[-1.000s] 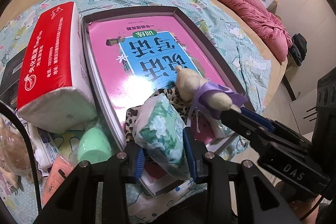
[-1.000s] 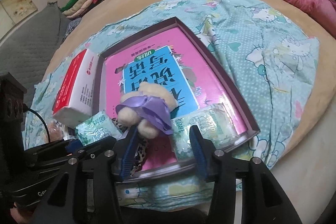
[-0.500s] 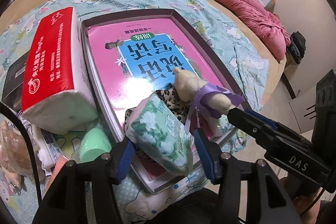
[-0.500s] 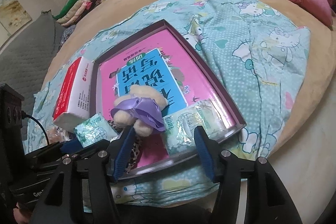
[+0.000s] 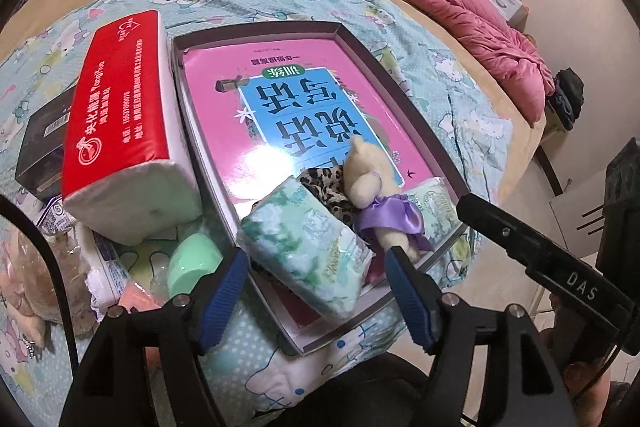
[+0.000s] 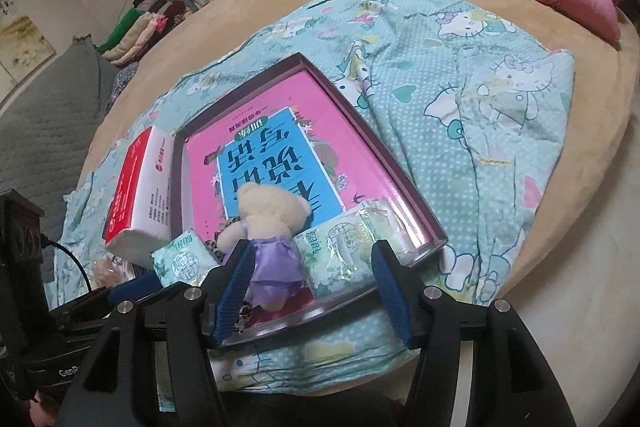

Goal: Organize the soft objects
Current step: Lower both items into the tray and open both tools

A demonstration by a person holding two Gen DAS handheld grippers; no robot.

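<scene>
My landmark is the shallow purple-walled cardboard tray [image 5: 404,99] lying on the bed with a glossy pink book inside it. Outside its left wall rests a big red-and-white pack of paper tissues [image 5: 120,131], soft but bulky; I judge it wants a hold across its narrow sides. Just below that, still left of the tray, sits a small mint-green rounded thing [image 5: 194,263].

At the tray's near left corner my left claw [image 5: 316,297] is opening, its blue pads standing clear of the green-and-white floral tissue packet [image 5: 308,247] that lies between them on the tray's edge. The packet looks light, squashy, with a slick wrapper, so a grip across its middle seems safest.

Toward the tray's near middle, my right claw [image 6: 312,291] is also opening; the cream plush bear in a purple satin dress [image 6: 268,239] stands between its pads, unpinched. Light and yielding, it should take a hold at the body. Right of the bear, a second pale-green tissue packet [image 6: 352,243] lies in the tray's near right corner.
</scene>
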